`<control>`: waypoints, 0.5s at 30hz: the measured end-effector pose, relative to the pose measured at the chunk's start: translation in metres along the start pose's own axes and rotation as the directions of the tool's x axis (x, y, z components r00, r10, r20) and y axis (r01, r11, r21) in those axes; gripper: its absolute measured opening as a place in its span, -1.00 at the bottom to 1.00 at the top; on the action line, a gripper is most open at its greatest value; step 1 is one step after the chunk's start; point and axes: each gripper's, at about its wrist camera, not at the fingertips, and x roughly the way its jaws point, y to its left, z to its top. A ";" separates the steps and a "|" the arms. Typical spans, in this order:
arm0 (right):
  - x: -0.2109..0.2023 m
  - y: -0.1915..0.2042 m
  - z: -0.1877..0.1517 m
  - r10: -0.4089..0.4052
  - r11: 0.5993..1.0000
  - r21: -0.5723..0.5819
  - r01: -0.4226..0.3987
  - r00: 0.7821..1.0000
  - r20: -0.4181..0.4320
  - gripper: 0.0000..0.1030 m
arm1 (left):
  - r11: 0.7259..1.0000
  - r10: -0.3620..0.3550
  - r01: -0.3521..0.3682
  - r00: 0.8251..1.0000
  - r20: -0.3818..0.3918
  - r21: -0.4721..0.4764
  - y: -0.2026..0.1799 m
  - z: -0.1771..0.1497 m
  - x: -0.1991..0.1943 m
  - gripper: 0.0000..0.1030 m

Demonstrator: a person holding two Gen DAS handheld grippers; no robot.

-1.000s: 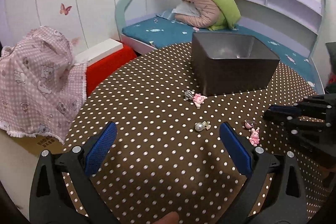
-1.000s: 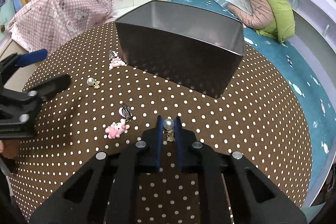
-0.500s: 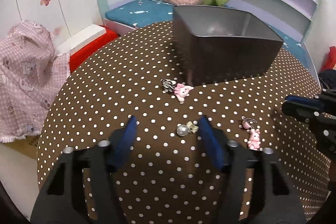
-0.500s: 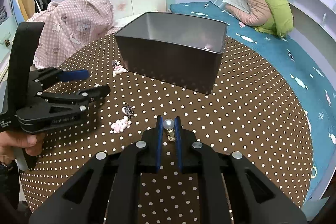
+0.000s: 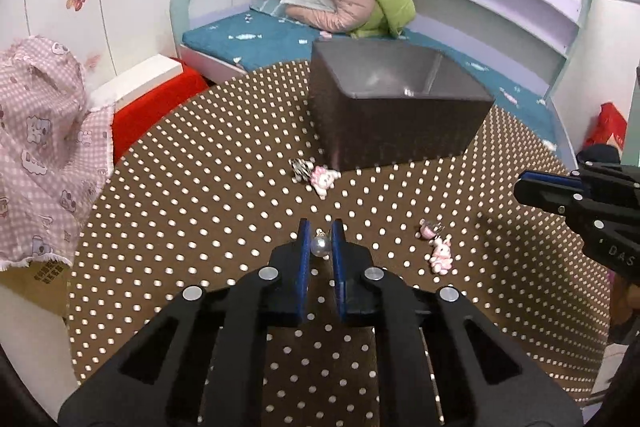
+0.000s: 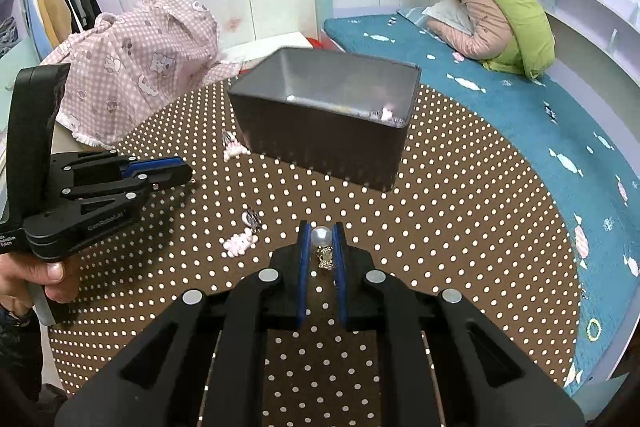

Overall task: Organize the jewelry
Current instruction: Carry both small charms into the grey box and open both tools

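My left gripper (image 5: pixel 321 241) is shut on a pearl earring (image 5: pixel 320 246) just above the brown dotted table (image 5: pixel 200 187). My right gripper (image 6: pixel 321 241) is shut on another pearl earring (image 6: pixel 322 237) with a gold charm and holds it above the table. A dark grey metal box (image 5: pixel 394 115) stands open at the far side of the table; it also shows in the right wrist view (image 6: pixel 328 131), with small pieces inside. A pink bunny charm with a clip (image 5: pixel 320 177) lies by the box's near left corner. Another pink bunny charm (image 5: pixel 440 253) lies right of my left gripper.
A pink checked cloth (image 5: pixel 40 147) covers something left of the table. A red and white box (image 5: pixel 148 95) stands behind it. A teal bed (image 6: pixel 520 131) with a pink and green jacket (image 6: pixel 500 23) curves round the table's far and right sides.
My left gripper went from wide open to shut on the pearl earring on the table. My right gripper has lifted and drawn back with its earring.
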 end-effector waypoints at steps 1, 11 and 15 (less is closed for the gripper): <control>-0.004 0.001 0.003 0.000 1.000 -0.004 0.000 1.000 0.008 -0.82 | 1.000 -0.001 0.001 1.000 0.008 -0.004 0.002 0.002 -0.004 -0.80; -0.046 0.007 0.046 0.000 0.999 -0.040 0.004 0.995 0.103 -0.82 | 1.000 0.003 -0.005 0.993 0.121 0.015 0.006 0.040 -0.059 -0.80; -0.064 0.002 0.074 0.012 0.999 -0.039 -0.006 0.989 0.146 -0.82 | 1.000 0.003 -0.008 0.984 0.178 0.028 0.000 0.070 -0.080 -0.79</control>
